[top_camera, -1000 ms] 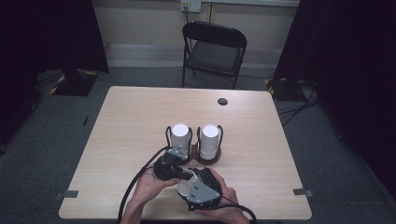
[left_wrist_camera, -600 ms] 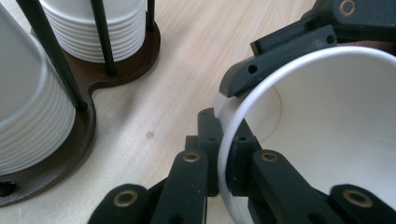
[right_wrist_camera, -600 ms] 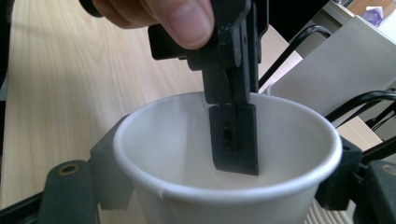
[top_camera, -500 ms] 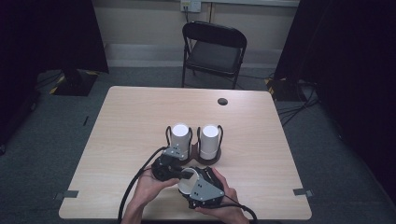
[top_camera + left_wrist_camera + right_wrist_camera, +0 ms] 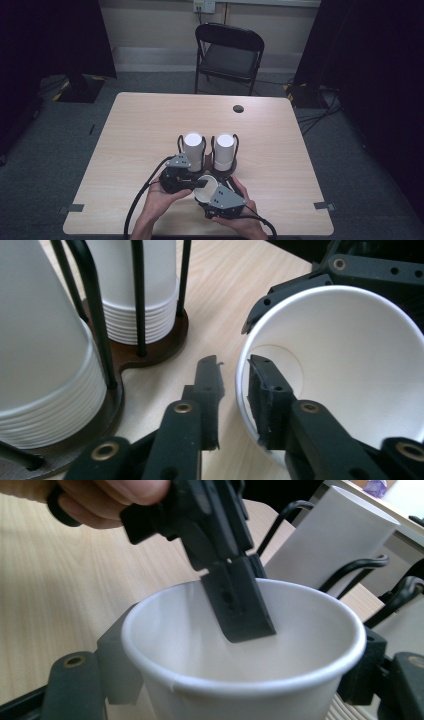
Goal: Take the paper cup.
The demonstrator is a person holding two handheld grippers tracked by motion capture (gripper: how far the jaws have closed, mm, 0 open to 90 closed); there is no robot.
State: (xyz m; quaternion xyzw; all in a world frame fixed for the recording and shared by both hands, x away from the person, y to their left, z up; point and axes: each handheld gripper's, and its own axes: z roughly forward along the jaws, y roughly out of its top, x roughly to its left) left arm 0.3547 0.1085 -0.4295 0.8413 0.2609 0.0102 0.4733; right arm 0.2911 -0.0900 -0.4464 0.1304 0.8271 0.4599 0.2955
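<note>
- Left claw (image 5: 231, 390) straddles the rim of one loose paper cup (image 5: 340, 375): one jaw inside, one outside, a visible gap at the outer jaw, so not clamped; jaws have just been opening.
- Right claw (image 5: 240, 680) grips that same cup around its body, jaws pressed on both sides just under the rim.
- High view: both claws side by side near the tabletop (image 5: 150, 130) front edge, left claw (image 5: 192, 182), right claw (image 5: 212, 192), cup (image 5: 204, 186) between them; a hand behind each.
- Left claw view adds what the high view hides: cup bottom seen from inside, and the slit between outer jaw and cup wall.
- Right claw view adds the left claw's inner jaw hanging down into the cup, fingers (image 5: 115, 497) above it.
- Counts: 2 claws, 1 loose cup, 2 stacks of cups (image 5: 193, 145) (image 5: 224, 146) upside down in 1 black wire holder (image 5: 207, 165) just beyond the claws.
- Also 1 folding chair (image 5: 227, 55) past the tabletop, 1 dark round spot (image 5: 238, 108) on it.
</note>
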